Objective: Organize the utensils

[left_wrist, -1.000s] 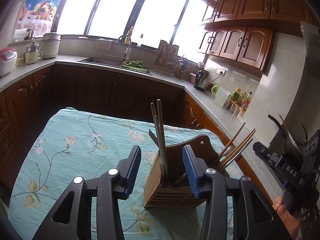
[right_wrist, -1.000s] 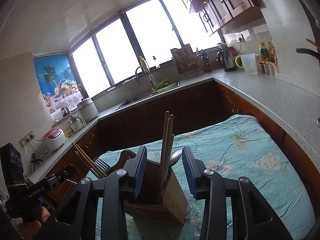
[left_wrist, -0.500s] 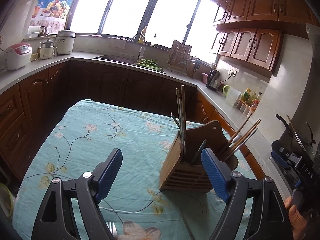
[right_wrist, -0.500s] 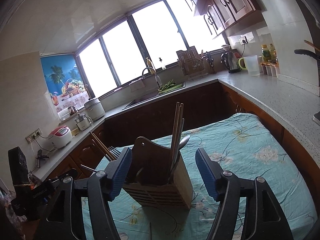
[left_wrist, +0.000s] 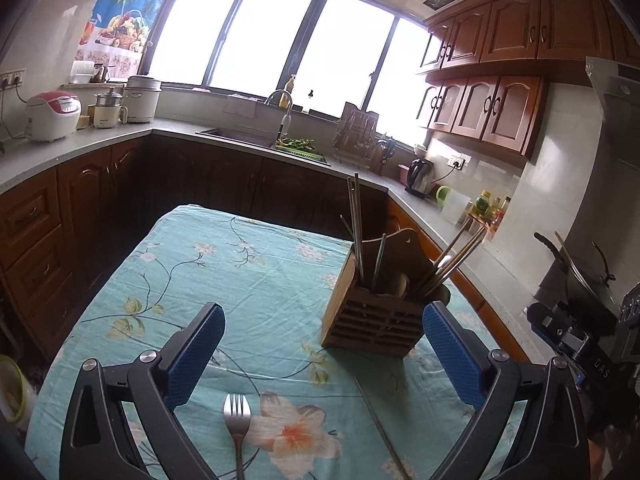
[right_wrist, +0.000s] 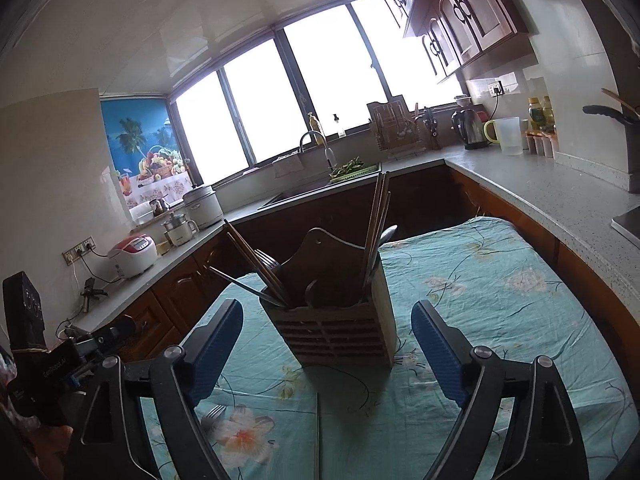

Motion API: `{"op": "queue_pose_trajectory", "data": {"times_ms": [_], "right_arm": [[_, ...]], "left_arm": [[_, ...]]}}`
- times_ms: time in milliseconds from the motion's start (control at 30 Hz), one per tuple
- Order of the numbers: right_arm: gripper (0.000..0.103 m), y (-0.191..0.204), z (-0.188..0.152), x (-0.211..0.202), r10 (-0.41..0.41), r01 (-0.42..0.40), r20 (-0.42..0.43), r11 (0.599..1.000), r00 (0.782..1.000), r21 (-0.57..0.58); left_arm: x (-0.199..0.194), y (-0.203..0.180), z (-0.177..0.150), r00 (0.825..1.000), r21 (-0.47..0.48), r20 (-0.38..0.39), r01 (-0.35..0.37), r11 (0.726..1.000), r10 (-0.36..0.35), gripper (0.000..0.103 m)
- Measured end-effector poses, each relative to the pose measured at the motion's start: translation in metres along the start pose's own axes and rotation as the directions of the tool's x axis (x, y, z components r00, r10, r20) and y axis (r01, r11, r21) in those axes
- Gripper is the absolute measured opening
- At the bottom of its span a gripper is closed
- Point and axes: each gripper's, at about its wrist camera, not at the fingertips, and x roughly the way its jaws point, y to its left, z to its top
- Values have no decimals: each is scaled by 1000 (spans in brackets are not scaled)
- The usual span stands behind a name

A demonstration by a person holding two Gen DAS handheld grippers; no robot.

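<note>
Across the middle of both views stretches the table (left_wrist: 248, 264) under its turquoise flowered cloth, and on it, right of centre in the left wrist view and dead centre in the right wrist view, stands the wooden utensil holder (left_wrist: 372, 320), upright, with chopsticks (left_wrist: 355, 224) and other handles sticking out of its compartments. Both tools have just been opening and nothing sits between their pads: the left tool (left_wrist: 322, 354) is spread wide at the bottom of its frame, and the right tool (right_wrist: 326, 350) is likewise spread, with the holder beyond its fingertips and not touched by them. Still loose on the cloth are a fork (left_wrist: 237, 424), lying at the lower centre of the left wrist view with tines pointing toward the holder, and a single thin chopstick (left_wrist: 380, 428) lying just right of it, so the sorting looks unfinished. The risks from here, as I judge them: the fork lies flat on soft cloth, so pads closing on it could pinch a fold of fabric and drag the cloth (and with it the holder, which looks top-heavy with its leaning sticks). The thin chopstick could roll or slip from between the pads if caught off-centre.
</note>
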Motion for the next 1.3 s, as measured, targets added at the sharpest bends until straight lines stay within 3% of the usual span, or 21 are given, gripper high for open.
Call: {"op": "queue_pose_trajectory", "data": {"times_ms": [133, 267, 333, 533, 700, 967, 1300], "right_arm": [[89, 9, 4, -22, -7, 9, 48, 999, 999, -52], [103, 25, 17, -59, 17, 2, 160, 994, 987, -112], [103, 33, 14, -79, 38, -6, 218, 989, 975, -145], [103, 48, -27, -100, 10, 38, 238, 979, 971, -198], [103, 44, -64, -100, -50, 92, 198, 973, 979, -210], [103, 36, -99, -108, -115, 151, 183, 968, 976, -201], [103, 26, -123, -109, -157, 181, 152, 970, 976, -164]], "left_arm": [[-33, -5, -2, 994, 49, 104, -20, 999, 15, 101], [-78, -19, -7, 969, 121, 248, -35, 992, 4, 102], [-92, -27, -18, 960, 161, 281, -64, 985, 16, 102], [-110, -32, -74, 964, 175, 263, -96, 980, 48, 102], [-114, -39, -111, 975, 202, 192, -148, 968, 109, 102], [-124, -39, -121, 975, 196, 157, -189, 962, 159, 102], [-125, -39, -129, 974, 208, 155, -197, 958, 167, 102]]}}
